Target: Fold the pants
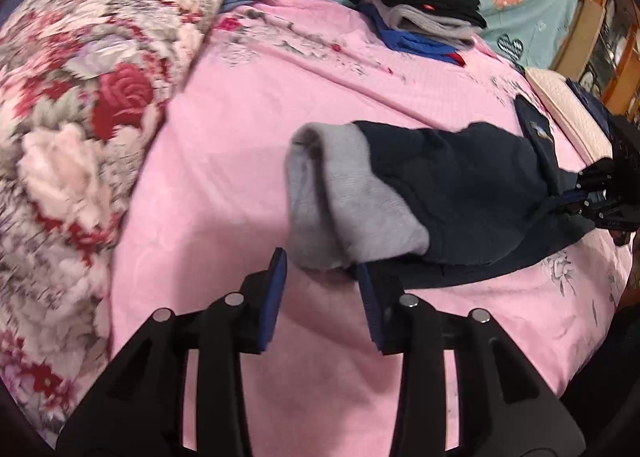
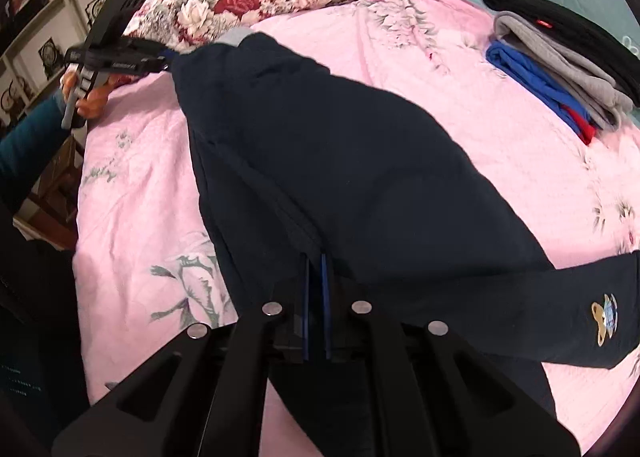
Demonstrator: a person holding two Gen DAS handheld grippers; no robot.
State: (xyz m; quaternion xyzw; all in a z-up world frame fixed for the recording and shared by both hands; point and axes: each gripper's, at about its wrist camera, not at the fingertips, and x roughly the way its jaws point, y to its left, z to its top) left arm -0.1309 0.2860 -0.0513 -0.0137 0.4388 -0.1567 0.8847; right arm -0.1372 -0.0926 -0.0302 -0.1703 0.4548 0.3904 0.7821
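pointing steeply down at the pink sheet, the left gripper has its jaws parted with nothing clamped; the pants' turned-out grey lining lies just past its fingertips, one pad at the cloth's edge. the right gripper, also tilted down, is clenched on a dark fold of the pants, which stretch across the sheet between both grippers. a hand in a teal sleeve grips the left tool's handle. beyond the pants sit a flowered quilt and a stack of folded clothes.
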